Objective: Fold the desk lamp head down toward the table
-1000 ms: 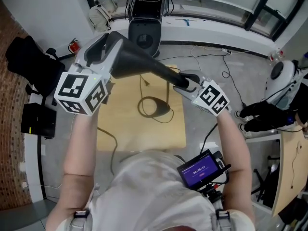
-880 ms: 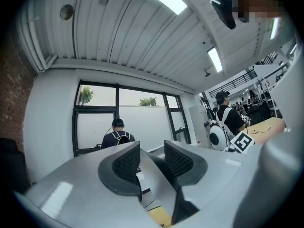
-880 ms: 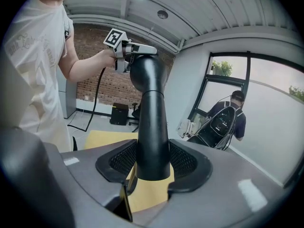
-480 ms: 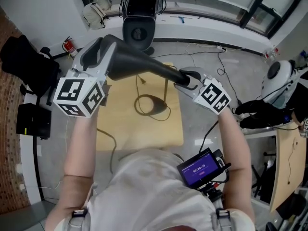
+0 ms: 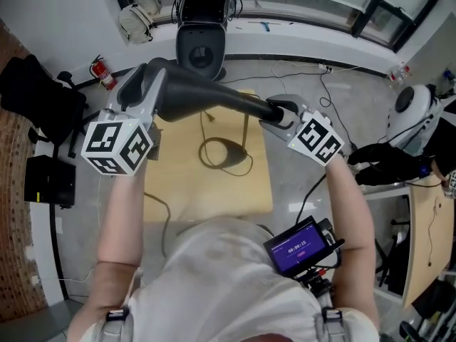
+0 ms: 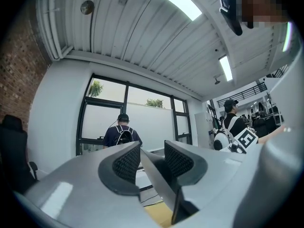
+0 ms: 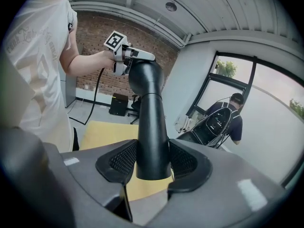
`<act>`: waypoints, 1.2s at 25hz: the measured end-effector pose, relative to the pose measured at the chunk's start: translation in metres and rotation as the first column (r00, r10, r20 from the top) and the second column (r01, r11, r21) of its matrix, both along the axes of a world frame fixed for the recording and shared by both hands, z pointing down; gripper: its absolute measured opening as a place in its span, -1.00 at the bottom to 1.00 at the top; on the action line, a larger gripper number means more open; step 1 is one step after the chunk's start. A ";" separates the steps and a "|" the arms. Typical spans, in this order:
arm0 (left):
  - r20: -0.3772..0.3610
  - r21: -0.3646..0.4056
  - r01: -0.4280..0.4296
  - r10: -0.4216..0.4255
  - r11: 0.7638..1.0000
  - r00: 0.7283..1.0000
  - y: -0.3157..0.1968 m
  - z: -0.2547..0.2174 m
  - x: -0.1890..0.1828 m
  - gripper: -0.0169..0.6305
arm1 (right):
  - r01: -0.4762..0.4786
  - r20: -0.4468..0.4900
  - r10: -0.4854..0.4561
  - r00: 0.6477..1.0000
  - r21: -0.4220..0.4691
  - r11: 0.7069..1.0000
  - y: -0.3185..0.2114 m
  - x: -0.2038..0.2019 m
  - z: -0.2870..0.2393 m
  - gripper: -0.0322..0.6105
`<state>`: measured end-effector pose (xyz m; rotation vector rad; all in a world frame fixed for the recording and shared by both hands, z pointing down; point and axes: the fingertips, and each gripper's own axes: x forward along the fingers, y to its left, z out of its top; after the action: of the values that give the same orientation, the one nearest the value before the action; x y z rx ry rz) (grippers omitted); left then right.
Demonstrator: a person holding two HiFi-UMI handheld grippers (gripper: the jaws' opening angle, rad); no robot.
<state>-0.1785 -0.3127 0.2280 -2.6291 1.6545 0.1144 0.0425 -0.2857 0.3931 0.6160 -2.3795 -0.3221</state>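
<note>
Head view: the lamp head hangs high over the tabletop, roughly level, wide end left, narrow end right; not yet folded down.
Right gripper: jaws set wide, clamped round the head's black narrow end.
Left gripper: jaws narrow, pinching a thin grey edge, probably the head's wide end.
Slip risk: that thin-edge pinch looks shallow; a hard downward push could pull it out of the pads.
Tip risk: only the thin stem ties the lamp to the tabletop and nothing holds its foot, so a sideways load could drag or topple it.
Cord: looped under the head's path; could get pinched.
Around: black chair beyond the tabletop, fire extinguisher far left, screen device at the person's chest; none in the way.
</note>
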 end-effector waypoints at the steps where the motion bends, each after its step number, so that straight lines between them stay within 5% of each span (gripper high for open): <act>1: -0.006 -0.004 -0.001 0.001 1.000 1.000 0.000 0.002 -0.001 -0.46 | -0.003 -0.004 0.003 1.000 0.002 1.000 0.000 0.000 0.000 -0.20; 30: -0.142 -0.132 0.010 -0.029 0.991 0.989 -0.007 0.064 -0.028 -0.46 | 0.001 -0.122 0.007 0.992 0.066 0.998 0.002 0.004 -0.015 -0.19</act>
<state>-0.2063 -0.3196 0.2916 -2.7599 1.7901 0.2068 0.0462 -0.2840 0.3783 0.6125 -2.2579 -0.4269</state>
